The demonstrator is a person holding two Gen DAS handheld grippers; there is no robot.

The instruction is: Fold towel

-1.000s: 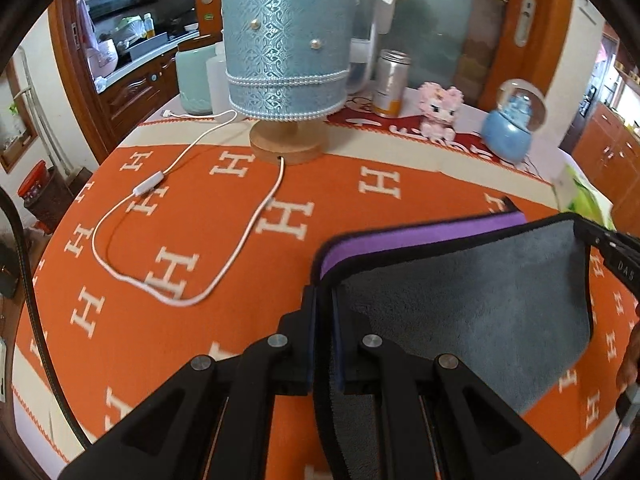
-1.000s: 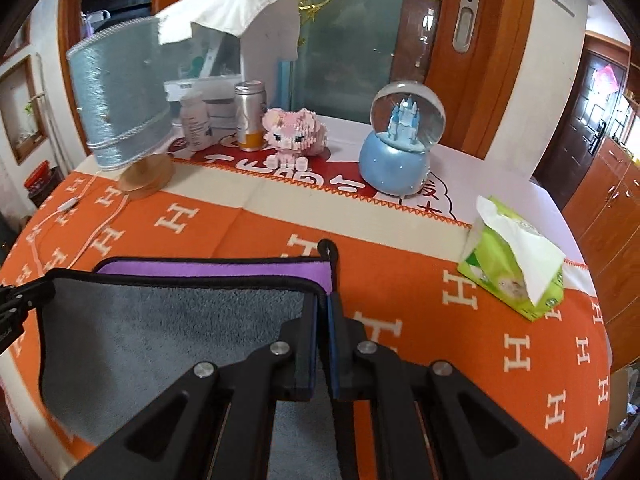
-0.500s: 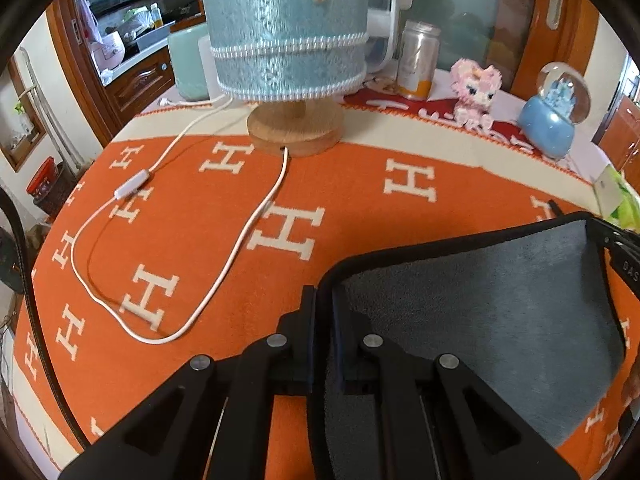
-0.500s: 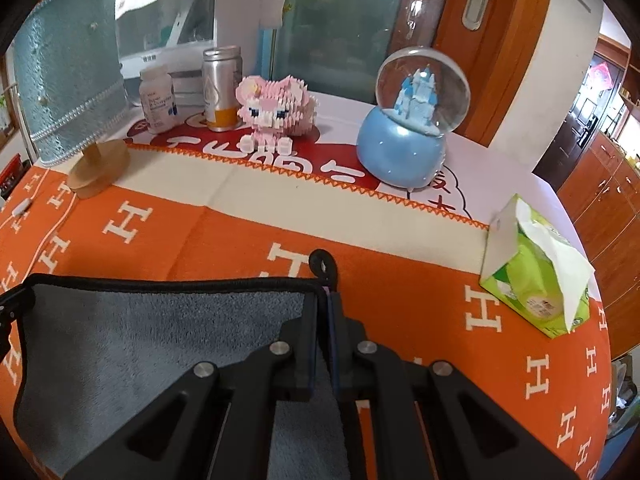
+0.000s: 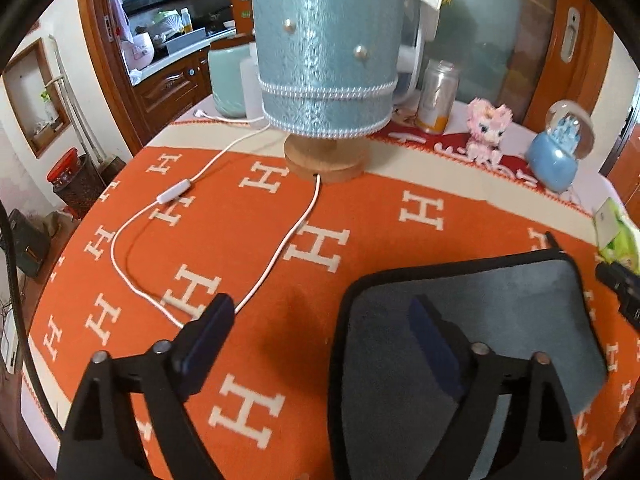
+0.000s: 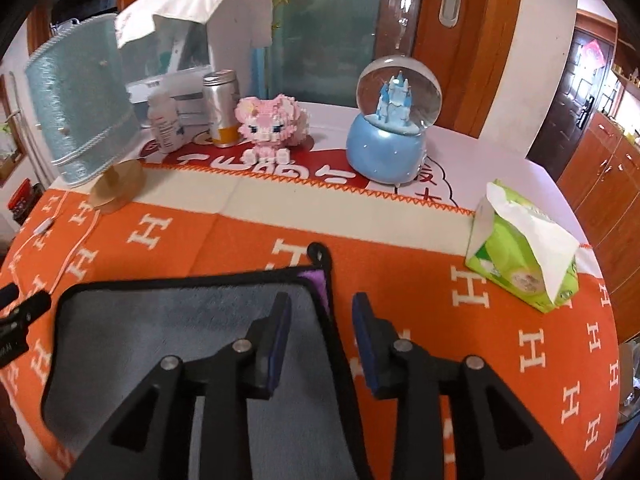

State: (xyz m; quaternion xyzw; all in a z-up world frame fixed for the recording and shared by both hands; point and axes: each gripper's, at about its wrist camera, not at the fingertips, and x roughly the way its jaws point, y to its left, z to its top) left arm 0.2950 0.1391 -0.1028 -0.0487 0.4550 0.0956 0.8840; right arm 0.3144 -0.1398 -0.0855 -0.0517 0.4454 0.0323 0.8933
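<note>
Orange H-pattern tablecloth [image 5: 248, 240] is seen covering the round table. The towel [image 5: 500, 320], grey with black trim, is laid flat on the cloth at the near edge, folded over itself; a sliver of purple underside is exposed at the far right corner beside the hanging loop [image 6: 318, 250]. Blue lamp [image 5: 326, 48] on its wooden base is placed behind the towel on the left, with its white cord [image 5: 280, 256] looped across the cloth just beside the towel's left edge. Snow globe [image 6: 394, 128], pink block figure [image 6: 272, 124], drink can [image 6: 220, 108] and green tissue pack [image 6: 524, 248] are set further back and right, apart from the towel.

Left gripper [image 5: 320, 316] is spread wide, nothing held, one finger over the towel and the other over bare cloth. Right gripper [image 6: 320, 316] is parted moderately, nothing held, straddling the towel's right edge.

Fold judged half done; another fold is probably still needed.

Risks:
- Lamp cord could be snagged by the left outer finger when the left edge is regrasped, and the lamp dragged or tipped.
- Only the top layer might be pinched, so the fold would be peeled open.
- Tablecloth could be pinched together with the towel and bunched.
- Corners are slightly offset, so a skewed next fold is likely.
</note>
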